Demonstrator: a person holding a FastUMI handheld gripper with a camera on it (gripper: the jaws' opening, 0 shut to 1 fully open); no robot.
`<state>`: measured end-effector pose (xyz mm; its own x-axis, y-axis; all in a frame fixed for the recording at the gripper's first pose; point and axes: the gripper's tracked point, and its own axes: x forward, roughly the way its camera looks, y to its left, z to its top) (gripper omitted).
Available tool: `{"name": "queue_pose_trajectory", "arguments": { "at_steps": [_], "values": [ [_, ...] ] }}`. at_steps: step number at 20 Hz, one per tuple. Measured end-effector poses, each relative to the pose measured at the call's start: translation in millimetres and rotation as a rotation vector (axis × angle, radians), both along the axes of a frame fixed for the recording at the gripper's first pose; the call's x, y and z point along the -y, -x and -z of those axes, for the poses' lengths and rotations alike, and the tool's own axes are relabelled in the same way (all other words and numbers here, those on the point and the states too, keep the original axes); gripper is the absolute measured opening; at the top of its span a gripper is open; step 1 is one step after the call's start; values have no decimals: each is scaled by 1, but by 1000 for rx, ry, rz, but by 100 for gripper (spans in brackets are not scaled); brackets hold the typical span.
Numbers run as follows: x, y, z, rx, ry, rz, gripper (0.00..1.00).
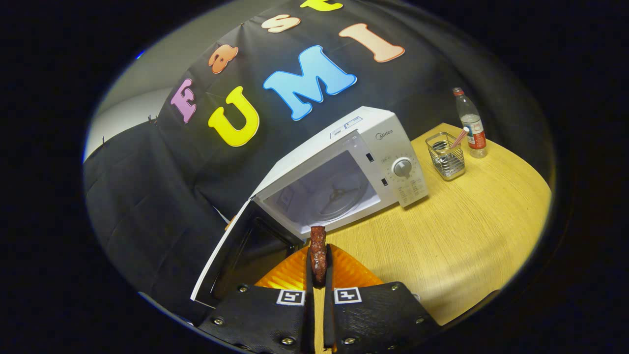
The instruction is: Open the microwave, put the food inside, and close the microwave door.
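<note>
Between nearly closed jaws, a brown food piece pinched before the open, empty microwave.

Microwave stands on the table, against the booth wall, door swung wide open to its left; glass turntable lies inside the cavity. Control panel with dial on the microwave's right side. Right of the microwave, a wire basket with a stick-like item standing in it; a bottle upright just beyond and right of the basket. Gripper in front of the open cavity, fingers closed on a piece of food that points toward the opening. A plate sits under the fingers.
</note>
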<state>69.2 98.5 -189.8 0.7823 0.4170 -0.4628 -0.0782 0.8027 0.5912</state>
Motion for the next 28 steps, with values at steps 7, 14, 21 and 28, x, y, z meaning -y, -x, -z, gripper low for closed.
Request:
{"name": "queue_pose_trajectory", "arguments": {
  "at_steps": [7,14,21,28],
  "values": [
    [-34,-58,12,41,13,-11,7],
    [-59,-115,46,58,30,2,7],
    [-74,-173,82,66,3,46,7],
    [-83,-207,112,58,-3,64,7]
  ]
}}
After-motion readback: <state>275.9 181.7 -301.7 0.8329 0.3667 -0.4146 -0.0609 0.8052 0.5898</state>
